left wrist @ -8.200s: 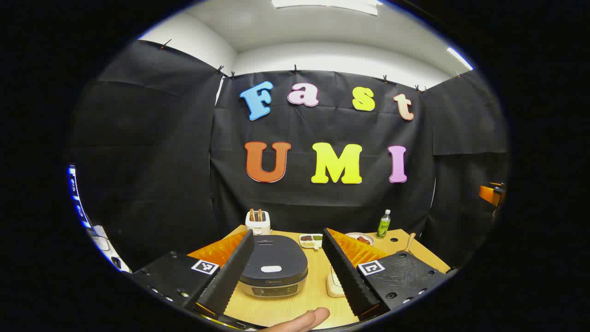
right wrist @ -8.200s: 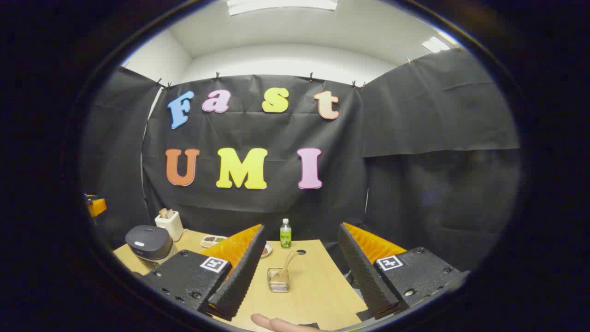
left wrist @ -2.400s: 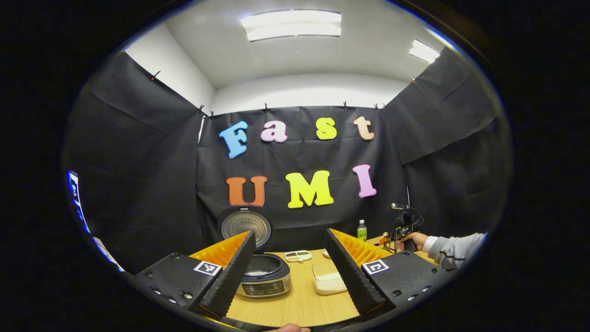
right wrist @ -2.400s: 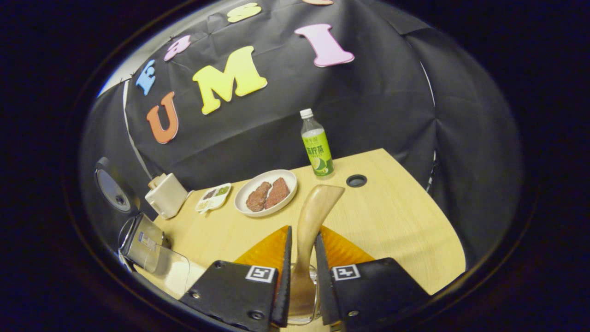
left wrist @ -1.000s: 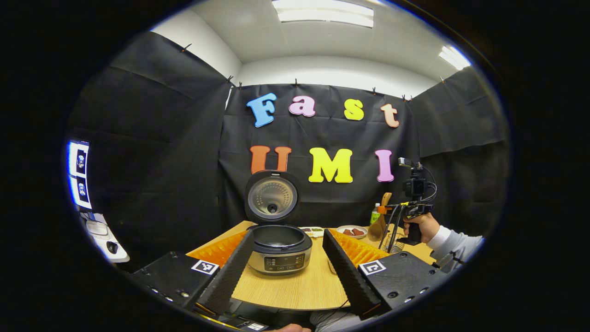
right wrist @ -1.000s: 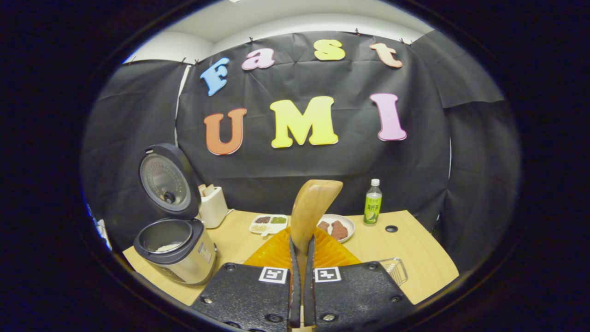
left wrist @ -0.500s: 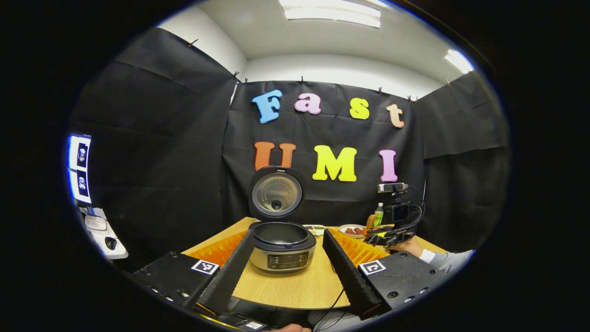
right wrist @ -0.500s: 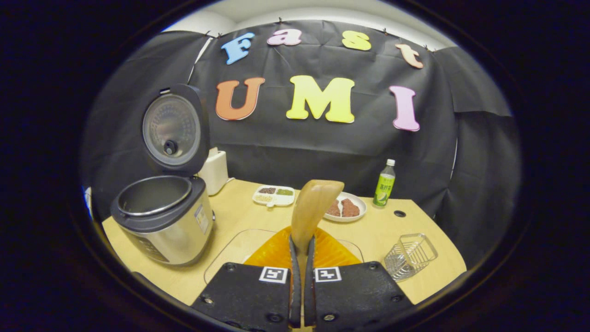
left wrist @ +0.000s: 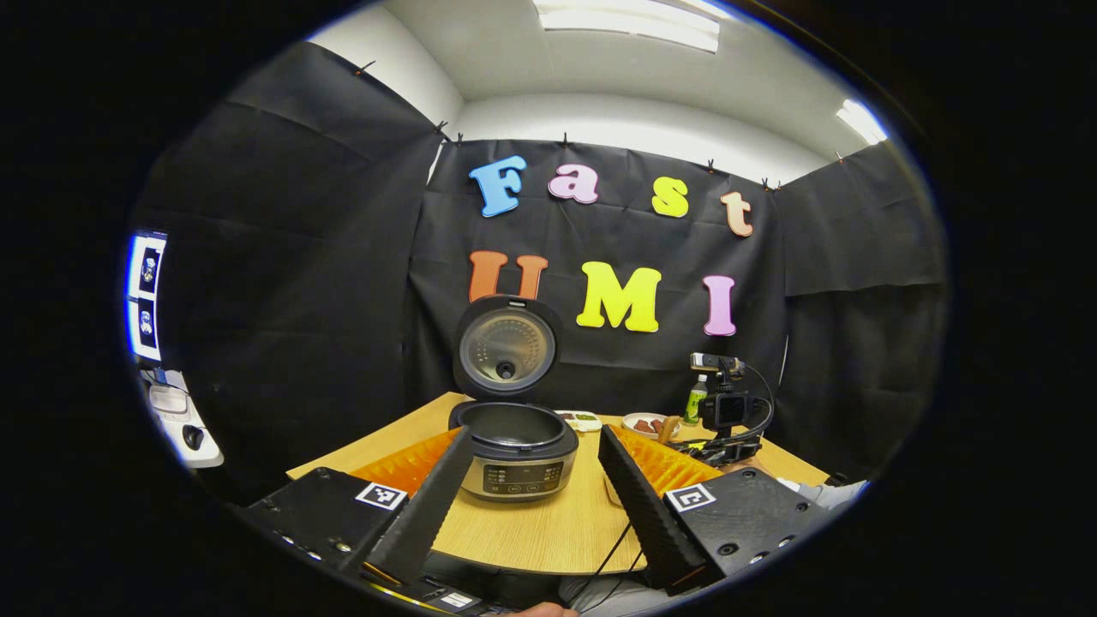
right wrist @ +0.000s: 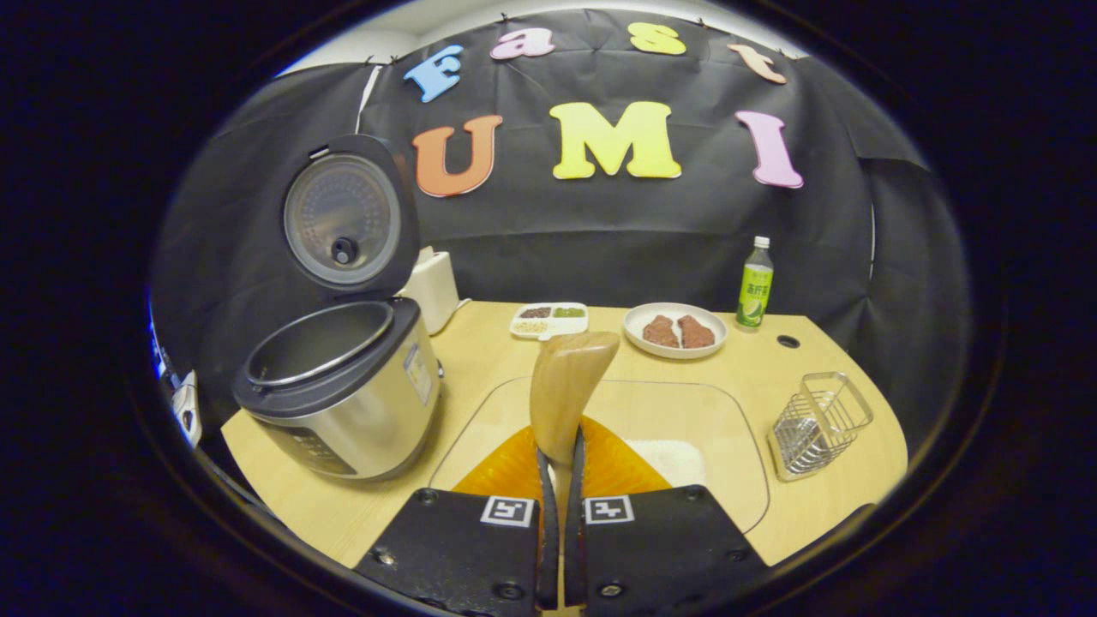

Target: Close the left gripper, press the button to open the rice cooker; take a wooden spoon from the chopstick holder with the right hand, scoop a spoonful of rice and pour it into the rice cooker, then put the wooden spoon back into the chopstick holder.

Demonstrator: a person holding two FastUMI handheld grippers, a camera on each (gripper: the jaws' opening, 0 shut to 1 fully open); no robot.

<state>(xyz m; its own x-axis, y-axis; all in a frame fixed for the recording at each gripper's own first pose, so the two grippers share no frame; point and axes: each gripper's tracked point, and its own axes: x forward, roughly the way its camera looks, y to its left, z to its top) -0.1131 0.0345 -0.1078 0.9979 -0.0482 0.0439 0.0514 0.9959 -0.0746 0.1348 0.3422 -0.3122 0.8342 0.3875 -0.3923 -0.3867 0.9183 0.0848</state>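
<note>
Since half a second ago your right gripper has tipped down toward the clear rice container beneath its fingers.

Left to right: your left gripper stands wide open and empty, with the rice cooker just ahead, lid up. The right grips the wooden spoon, bowl out front.

Done: button, spoon taken. Left: scoop, pour, return.

The right gripper view gives the rice and, off right, the empty chopstick holder.
</note>
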